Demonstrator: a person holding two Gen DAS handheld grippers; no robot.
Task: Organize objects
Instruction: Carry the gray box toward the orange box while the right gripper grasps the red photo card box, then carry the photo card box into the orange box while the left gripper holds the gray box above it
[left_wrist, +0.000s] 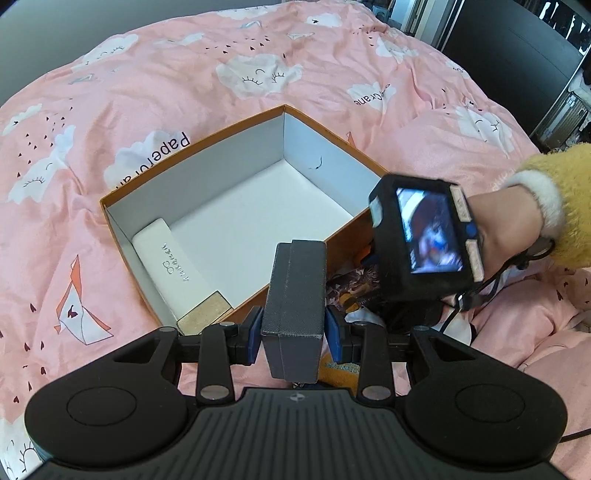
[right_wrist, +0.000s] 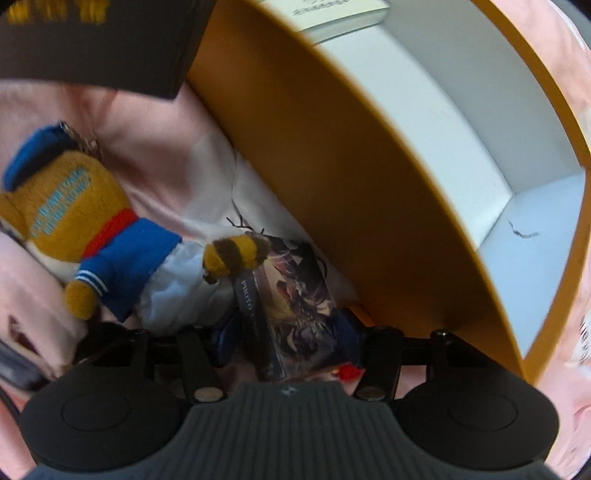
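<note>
Left wrist view: we see our left tool (left_wrist: 293, 338) clenched on a dark grey hinged case (left_wrist: 295, 306), blue pads pressed against its two long sides, the case held up just outside the near wall of the open cardboard box (left_wrist: 192, 147).
Box contents: a white glasses case (left_wrist: 168, 267) lies along the left inner wall, with a tan block (left_wrist: 205, 308) touching its near end; the rest of the white floor is bare.
Right wrist view: our right tool (right_wrist: 286, 334) is closed around a small boxed pack with dark printed artwork (right_wrist: 291, 306), lying on the pink bed cover (right_wrist: 155, 140) against the box's orange outer wall.
Neighbour: a plush toy in a blue sailor jacket (right_wrist: 92, 236) lies just left of the pack, its striped tail touching the pack's upper corner.
Grey case handling: we judge it rigid and light to moderate in weight, with a textured skin that should not slip; the flat long sides near mid-length are the right place to hold.
Pack handling: we judge it light, stiff card, easily dented; its smooth print may slide, so the narrow long edges suit best.
Plush handling: soft and compressible, so the torso is the place to pinch.
Risk: lifting the pack could drag the tail along.
</note>
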